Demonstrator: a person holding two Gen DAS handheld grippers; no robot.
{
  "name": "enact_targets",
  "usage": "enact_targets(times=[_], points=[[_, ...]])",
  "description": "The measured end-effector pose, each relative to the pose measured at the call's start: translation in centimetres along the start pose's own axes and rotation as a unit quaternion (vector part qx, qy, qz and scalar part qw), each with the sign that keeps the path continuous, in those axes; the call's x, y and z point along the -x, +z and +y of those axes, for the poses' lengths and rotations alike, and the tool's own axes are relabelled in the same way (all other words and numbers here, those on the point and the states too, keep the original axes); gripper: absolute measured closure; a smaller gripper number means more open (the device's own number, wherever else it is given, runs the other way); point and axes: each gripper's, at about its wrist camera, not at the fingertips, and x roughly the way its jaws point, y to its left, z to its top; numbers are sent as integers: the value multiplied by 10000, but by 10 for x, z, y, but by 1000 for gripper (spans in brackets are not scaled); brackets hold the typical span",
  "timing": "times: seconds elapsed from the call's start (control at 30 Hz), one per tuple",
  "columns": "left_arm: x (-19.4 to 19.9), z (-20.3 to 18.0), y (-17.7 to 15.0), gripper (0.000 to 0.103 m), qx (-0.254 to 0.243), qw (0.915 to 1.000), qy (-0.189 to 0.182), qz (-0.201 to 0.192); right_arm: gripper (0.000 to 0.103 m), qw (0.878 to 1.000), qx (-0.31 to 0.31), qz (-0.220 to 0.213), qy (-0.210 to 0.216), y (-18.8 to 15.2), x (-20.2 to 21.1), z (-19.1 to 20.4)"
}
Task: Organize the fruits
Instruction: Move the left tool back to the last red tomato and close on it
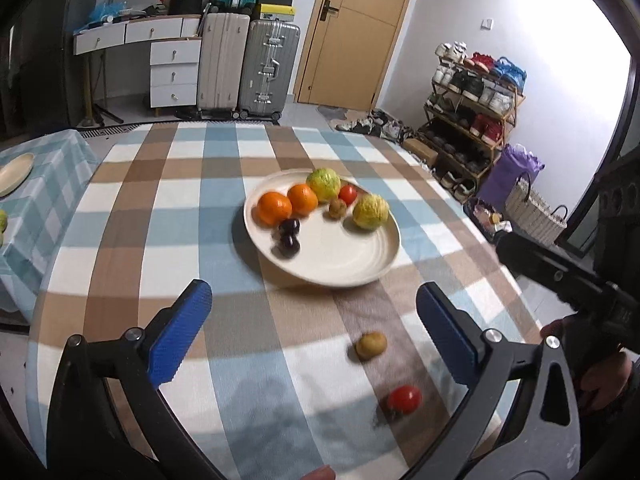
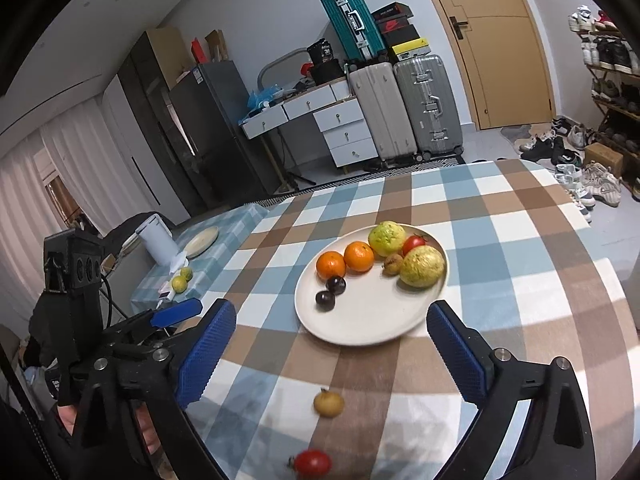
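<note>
A cream plate (image 1: 340, 260) (image 2: 372, 320) on the checked tablecloth holds two oranges (image 1: 274, 209), two green guavas (image 1: 371, 212), a tomato, a small brown fruit and two dark plums (image 1: 289, 244). A loose brown fruit (image 1: 371, 345) (image 2: 329, 402) and a loose tomato (image 1: 405, 399) (image 2: 313, 463) lie on the cloth in front of the plate. My left gripper (image 1: 314, 328) is open and empty, short of the plate. My right gripper (image 2: 332, 344) is open and empty above the loose fruit; the left gripper (image 2: 176, 316) shows at its left.
A side table (image 2: 224, 248) at the left carries a second plate (image 2: 202, 241), two green fruits (image 2: 180, 283) and a white container. Suitcases, drawers, a door and a shoe rack (image 1: 472, 112) stand beyond the table.
</note>
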Motion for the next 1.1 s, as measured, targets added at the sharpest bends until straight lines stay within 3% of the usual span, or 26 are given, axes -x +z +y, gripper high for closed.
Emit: enact_targets(times=[0.3,0.6,0.93,1.1], points=[[0,-18,-43,1,-80,9995,-49,317,0,9999,-31,-30,-138,-31,29,7],[-19,-37,-64,1,-188,9969,-252,717,0,9991,91,61,-414,-53,45,13],[-41,-53,-83,1,-391,9923,-432,1093,0,9981,-130,303,-513,-70,51,-7],[-51,-65,-90,15,-697,9880,-490,1291,0,9977,-224,408,-493,-75,50,-18]])
